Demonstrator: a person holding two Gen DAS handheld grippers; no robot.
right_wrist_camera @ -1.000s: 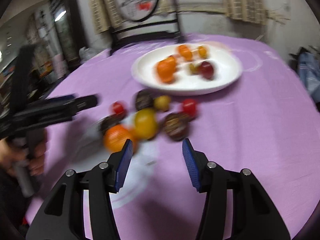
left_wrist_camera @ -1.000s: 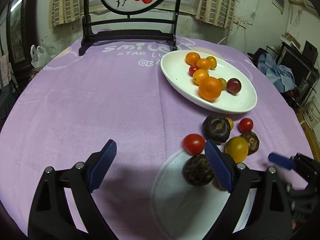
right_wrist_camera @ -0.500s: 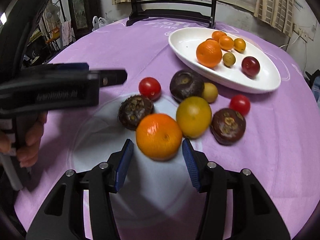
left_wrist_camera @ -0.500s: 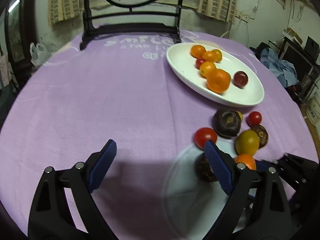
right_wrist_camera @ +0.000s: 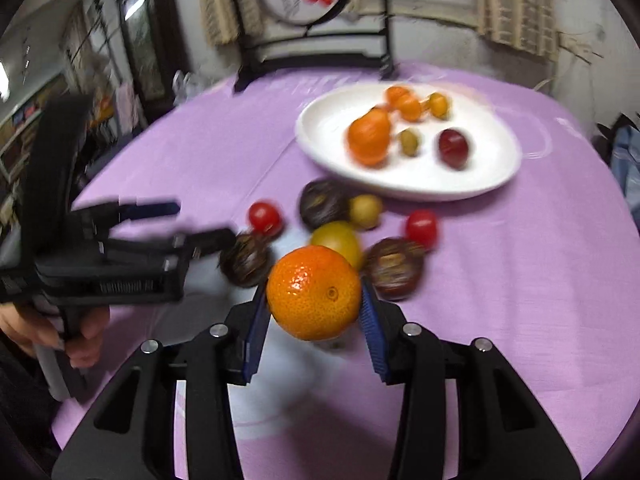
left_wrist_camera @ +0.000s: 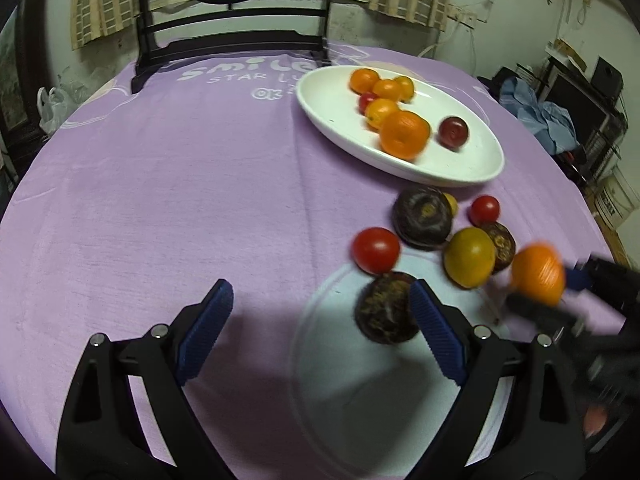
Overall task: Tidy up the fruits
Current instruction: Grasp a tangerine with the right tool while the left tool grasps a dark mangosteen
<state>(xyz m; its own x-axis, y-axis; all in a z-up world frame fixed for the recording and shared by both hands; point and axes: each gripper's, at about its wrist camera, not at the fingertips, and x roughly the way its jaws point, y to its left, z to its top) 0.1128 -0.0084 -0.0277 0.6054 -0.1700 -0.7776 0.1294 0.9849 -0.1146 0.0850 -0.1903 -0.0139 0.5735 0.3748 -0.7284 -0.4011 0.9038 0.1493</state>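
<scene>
**Firmly held: an orange lifted clear of a fruit-strewn table**

Midway through sorting fruit on a round table draped in a purple cloth [left_wrist_camera: 168, 184], the right gripper [right_wrist_camera: 314, 312] had just closed its blue pads on a large orange [right_wrist_camera: 314, 293], which it held clear of the cloth, one pad pressed to each side. From the left wrist camera the same orange [left_wrist_camera: 538, 274] appeared blurred at the right edge, raised above the loose fruit.

The left gripper [left_wrist_camera: 320, 328] hung with its jaws spread wide and nothing between them, its right pad just in front of a dark, rough-skinned fruit [left_wrist_camera: 386, 308] lying on a pale round patch of the cloth. A hand [right_wrist_camera: 60, 332] gripped that tool's handle at the left of the right wrist view.

Near the patch lay a loose cluster: a red tomato [left_wrist_camera: 376, 250], a second dark fruit [left_wrist_camera: 422, 216], a yellow-green fruit [left_wrist_camera: 470, 258], a smaller red tomato [left_wrist_camera: 485, 210] and a third dark fruit [left_wrist_camera: 500, 246] partly hidden behind the yellow-green one.

Beyond them sat a white oval plate [left_wrist_camera: 332, 120] already holding several oranges, the largest [left_wrist_camera: 404, 135] at the near side, and a dark red plum-like fruit [left_wrist_camera: 453, 132]. A black stand [left_wrist_camera: 232, 46] with a round painted panel stood at the table's far edge.
</scene>
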